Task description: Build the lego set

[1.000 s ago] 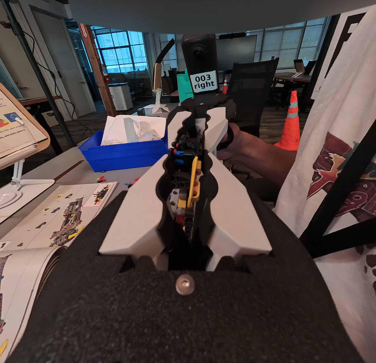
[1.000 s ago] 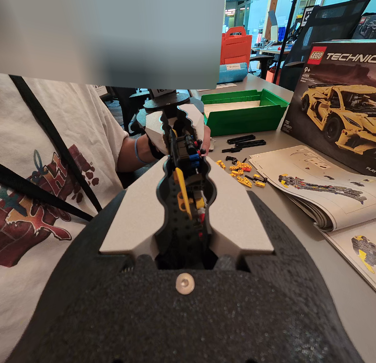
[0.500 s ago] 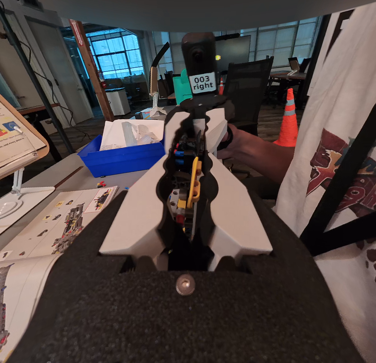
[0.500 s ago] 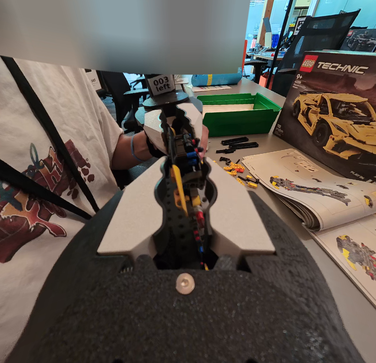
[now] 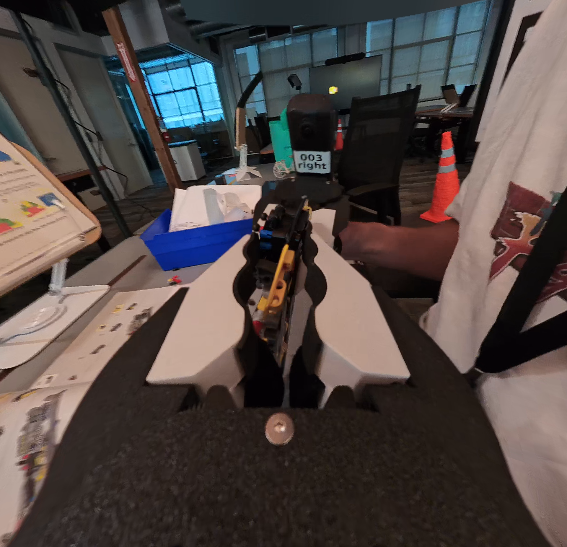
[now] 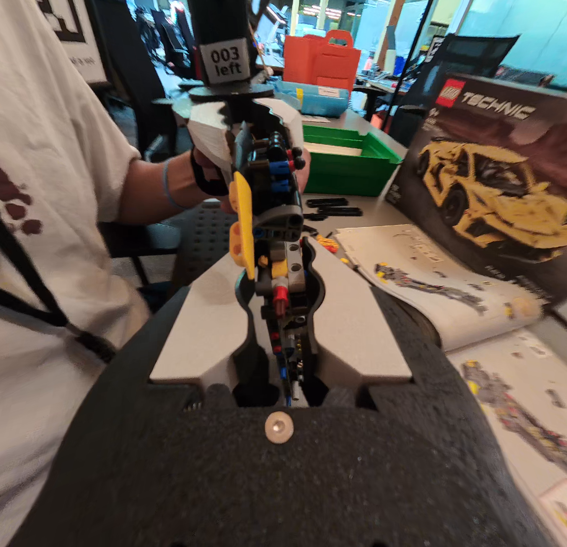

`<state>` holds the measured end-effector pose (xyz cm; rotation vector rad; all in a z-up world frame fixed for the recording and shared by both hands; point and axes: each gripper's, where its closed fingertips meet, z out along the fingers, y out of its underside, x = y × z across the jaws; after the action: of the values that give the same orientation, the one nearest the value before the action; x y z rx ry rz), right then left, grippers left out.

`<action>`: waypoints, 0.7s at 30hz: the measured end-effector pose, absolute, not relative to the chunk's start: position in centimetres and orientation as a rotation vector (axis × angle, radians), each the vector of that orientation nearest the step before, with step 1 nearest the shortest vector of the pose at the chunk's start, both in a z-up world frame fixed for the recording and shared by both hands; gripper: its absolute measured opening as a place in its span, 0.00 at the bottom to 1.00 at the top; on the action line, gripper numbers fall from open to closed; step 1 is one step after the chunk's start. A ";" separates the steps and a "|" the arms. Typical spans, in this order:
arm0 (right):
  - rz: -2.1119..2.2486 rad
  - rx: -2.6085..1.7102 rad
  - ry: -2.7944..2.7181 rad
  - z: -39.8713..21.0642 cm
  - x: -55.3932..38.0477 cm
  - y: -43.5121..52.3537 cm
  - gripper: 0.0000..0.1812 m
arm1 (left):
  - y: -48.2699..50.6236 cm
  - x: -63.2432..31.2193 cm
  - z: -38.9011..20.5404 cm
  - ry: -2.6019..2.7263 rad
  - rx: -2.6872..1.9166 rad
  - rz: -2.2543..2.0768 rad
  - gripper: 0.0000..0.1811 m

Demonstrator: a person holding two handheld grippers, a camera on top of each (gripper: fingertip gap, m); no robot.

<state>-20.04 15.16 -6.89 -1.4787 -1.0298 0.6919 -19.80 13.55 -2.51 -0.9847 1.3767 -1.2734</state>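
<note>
While both grippers are facing each other above the grey table (image 6: pixel 380 213), the person in the white printed T-shirt (image 6: pixel 61 170) is holding one in each hand. At the far right of the right wrist view, the dark set box (image 6: pixel 491 176) (printed with a yellow car) is standing upright on the table, with the open instruction booklet (image 6: pixel 429 286) lying just in front of it. A green bin (image 6: pixel 346 170) is sitting farther back, and a blue bin (image 5: pixel 196 240) holding white paper bags is showing at the left of the left wrist view, beyond more booklet pages (image 5: pixel 101 336).

The partly built lego assembly (image 6: pixel 270 207), a long black frame carrying a yellow beam, blue pins and a red pin, is being held in the air between the two grippers, clear of the table. The left gripper (image 5: pixel 276 253) is clamping one end of it between its white fingers (image 5: pixel 211 317). The right gripper (image 6: pixel 276 256) is closing its fingers (image 6: pixel 346 323) on the opposite end.

Black beams (image 6: pixel 331 207) are lying on the table near the green bin. Small loose yellow and red pieces (image 6: pixel 326 242) are resting beside the booklet's edge.
</note>
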 end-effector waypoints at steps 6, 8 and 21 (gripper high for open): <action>0.222 -1.522 -1.104 -6.8 -18.7 20.0 0.14 | 18.5 -21.3 -2.9 1.265 -1.154 -1.036 0.22; -0.013 -1.527 -1.169 -8.2 -18.1 21.5 0.14 | 19.6 -22.1 -3.4 1.187 -1.259 -1.058 0.24; -0.531 -1.399 -1.394 -16.8 -18.1 24.4 0.14 | 21.1 -22.1 -14.6 1.090 -1.842 -0.997 0.29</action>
<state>-18.07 24.36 -16.83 -1.3988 -1.3939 -0.5311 -22.10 21.10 -14.63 -1.8419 1.0902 -0.9969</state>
